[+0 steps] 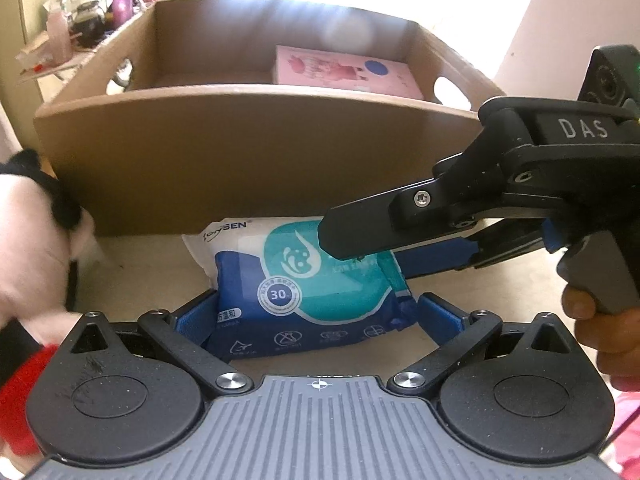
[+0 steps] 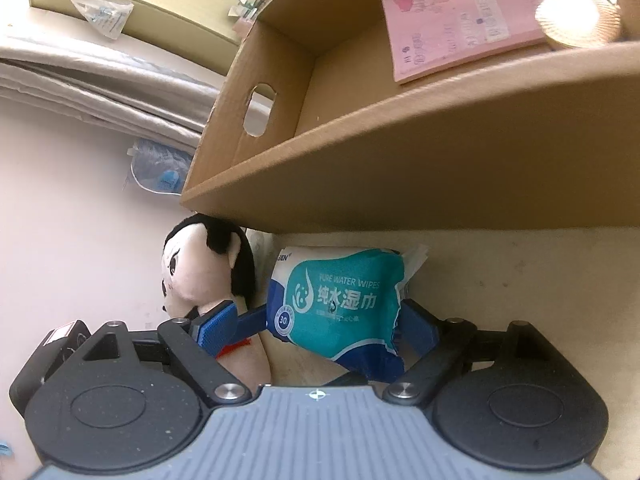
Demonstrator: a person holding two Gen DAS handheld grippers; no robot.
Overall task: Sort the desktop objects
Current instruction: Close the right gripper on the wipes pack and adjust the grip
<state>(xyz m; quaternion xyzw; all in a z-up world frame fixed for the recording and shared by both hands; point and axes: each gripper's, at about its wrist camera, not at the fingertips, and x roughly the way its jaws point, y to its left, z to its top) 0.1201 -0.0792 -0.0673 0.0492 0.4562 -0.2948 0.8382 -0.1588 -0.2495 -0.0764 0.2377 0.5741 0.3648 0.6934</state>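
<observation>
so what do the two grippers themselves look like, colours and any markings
Both are the same build: black linkage arms with silver pivot screws, two round black discs either side of a ribbed grey body with a small white crosshair mark, and blue finger pads. The left gripper fills its own view; the right gripper, seen there from the side, shows raised "DAS" lettering, a grey handle and a bare hand.

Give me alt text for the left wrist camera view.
A blue and teal wet wipes pack lies on the desk between the left gripper's blue fingers, with the right gripper reaching over it from the right. Behind stands a cardboard box holding a pink booklet.
</observation>
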